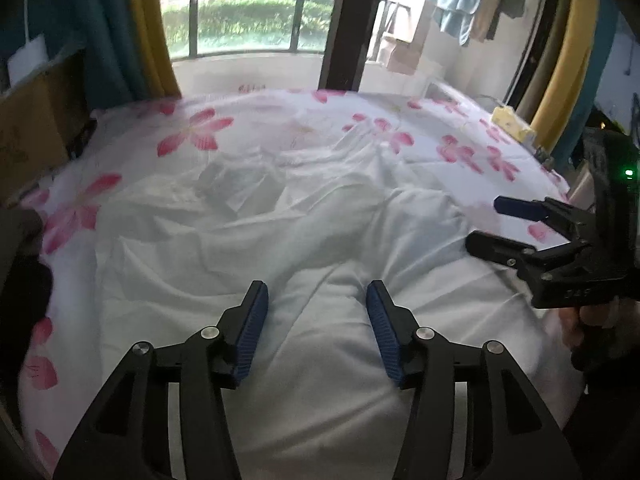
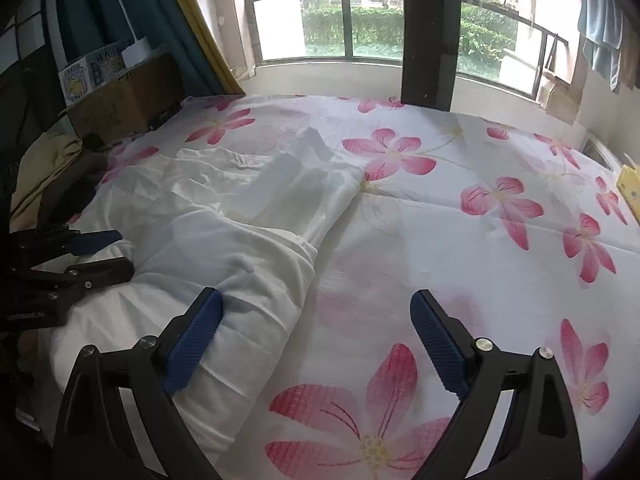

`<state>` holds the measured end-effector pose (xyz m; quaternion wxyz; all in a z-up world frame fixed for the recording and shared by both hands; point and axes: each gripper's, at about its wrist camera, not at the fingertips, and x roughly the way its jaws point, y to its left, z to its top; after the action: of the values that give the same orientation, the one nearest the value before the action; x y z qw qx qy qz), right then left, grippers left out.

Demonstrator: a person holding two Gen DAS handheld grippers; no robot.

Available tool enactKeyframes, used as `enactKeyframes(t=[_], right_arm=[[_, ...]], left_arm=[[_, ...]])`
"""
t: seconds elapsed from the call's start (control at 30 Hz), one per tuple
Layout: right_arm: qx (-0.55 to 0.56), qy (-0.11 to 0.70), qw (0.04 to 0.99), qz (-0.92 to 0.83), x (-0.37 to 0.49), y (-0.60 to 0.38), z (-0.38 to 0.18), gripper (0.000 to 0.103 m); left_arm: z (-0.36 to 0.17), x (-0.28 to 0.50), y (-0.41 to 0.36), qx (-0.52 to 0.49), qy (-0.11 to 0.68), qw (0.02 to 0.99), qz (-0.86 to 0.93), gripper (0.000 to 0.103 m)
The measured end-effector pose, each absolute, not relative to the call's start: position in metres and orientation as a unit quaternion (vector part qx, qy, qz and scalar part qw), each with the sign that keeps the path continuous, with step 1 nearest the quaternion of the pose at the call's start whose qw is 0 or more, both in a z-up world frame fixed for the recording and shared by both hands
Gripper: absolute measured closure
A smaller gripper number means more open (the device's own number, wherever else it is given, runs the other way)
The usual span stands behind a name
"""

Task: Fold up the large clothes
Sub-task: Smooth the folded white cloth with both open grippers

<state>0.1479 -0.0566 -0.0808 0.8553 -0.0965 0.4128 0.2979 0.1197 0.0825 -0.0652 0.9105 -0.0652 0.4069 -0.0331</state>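
Note:
A large white garment lies crumpled on the flowered bed sheet; it also shows in the right wrist view, on the sheet's left side. My left gripper is open and empty, just above the garment's near part. My right gripper is open and empty, straddling the garment's right edge. In the left wrist view the right gripper shows at the right, open. In the right wrist view the left gripper shows at the left, open over the garment.
Cardboard boxes stand at the bed's far left, with tan and dark clothes piled beside them. A yellow packet lies at the bed's far right edge. A window with a dark post is behind the bed.

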Motion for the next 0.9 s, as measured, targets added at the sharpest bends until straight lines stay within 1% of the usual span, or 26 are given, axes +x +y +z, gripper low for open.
enactKeyframes(t=[0.1,0.17,0.4,0.43,0.47,0.57,0.9], right_arm=[[-0.090,0.414,0.856,0.296,0.144,-0.060,-0.076,0.010],[-0.087,0.414,0.856,0.298,0.139,-0.061,-0.073,0.010],[-0.098,0.409,0.854,0.308,0.119,-0.063,-0.067,0.009],[-0.099,0.410,0.853,0.308,0.117,-0.064,-0.068,0.009],[-0.099,0.411,0.852,0.308,0.115,-0.065,-0.069,0.009],[-0.101,0.414,0.850,0.309,0.109,-0.068,-0.071,0.009],[-0.083,0.413,0.851,0.313,0.103,-0.076,-0.071,0.009]], left_arm=[[-0.047,0.104,0.068,-0.045,0.374,0.925,-0.057,0.049],[-0.042,0.098,0.058,-0.038,0.370,0.926,-0.068,0.049],[-0.063,0.087,0.048,-0.033,0.405,0.912,-0.056,0.048],[-0.066,0.084,0.049,-0.034,0.410,0.910,-0.051,0.047],[-0.069,0.081,0.051,-0.037,0.414,0.908,-0.045,0.043],[-0.079,0.073,0.061,-0.071,0.425,0.901,-0.049,0.042],[-0.067,0.047,0.090,-0.116,0.407,0.905,-0.035,0.041]])
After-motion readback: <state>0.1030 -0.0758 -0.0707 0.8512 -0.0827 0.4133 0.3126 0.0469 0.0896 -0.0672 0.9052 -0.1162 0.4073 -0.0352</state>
